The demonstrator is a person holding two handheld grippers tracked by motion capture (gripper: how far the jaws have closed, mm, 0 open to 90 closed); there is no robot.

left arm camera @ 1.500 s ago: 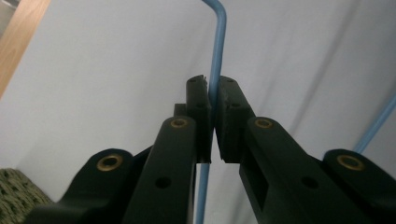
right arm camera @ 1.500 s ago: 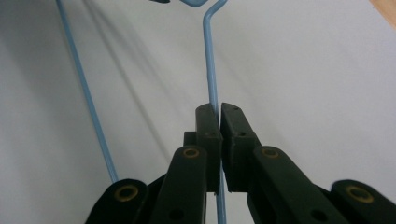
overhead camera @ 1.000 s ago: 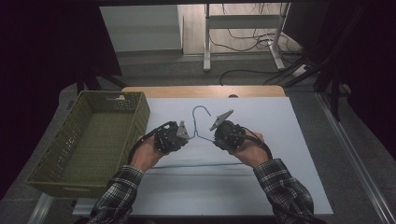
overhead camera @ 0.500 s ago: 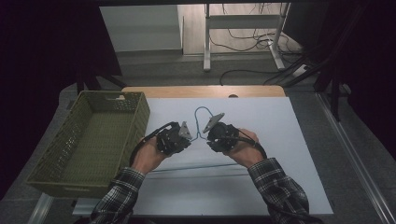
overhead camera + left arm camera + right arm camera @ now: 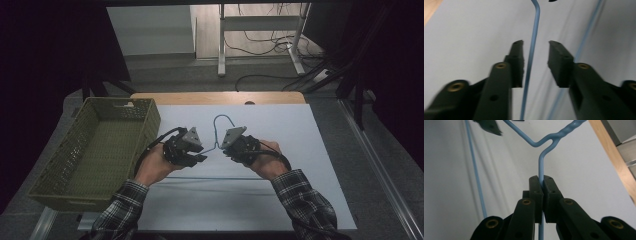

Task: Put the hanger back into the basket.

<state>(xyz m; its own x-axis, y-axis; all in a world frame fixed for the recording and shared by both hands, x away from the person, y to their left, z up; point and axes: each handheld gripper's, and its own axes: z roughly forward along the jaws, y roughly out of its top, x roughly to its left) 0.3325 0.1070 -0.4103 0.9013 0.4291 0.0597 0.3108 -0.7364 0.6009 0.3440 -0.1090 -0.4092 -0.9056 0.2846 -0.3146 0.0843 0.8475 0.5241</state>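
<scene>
From above, a thin light-blue wire coat hanger (image 5: pixel 218 145) lies on the white table sheet (image 5: pixel 310 150) between both hands, beside an olive woven basket (image 5: pixel 95 150). Along the left gripper (image 5: pixel 535 53), the jaws stand apart with one sloping wire between them, nearer the left pad. The right gripper (image 5: pixel 541 185) is clamped on the other slope below the twisted neck. A one-sided grip could let the springy hanger swing or twist out when lifted.

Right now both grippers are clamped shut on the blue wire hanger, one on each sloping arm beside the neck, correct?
Not quite. The right gripper is shut on the blue wire hanger, but the left gripper is open: in the left gripper view its fingers stand apart, the hanger's wire running through the gap between them, close by one finger. The positions either side of the neck match the high view.
</scene>
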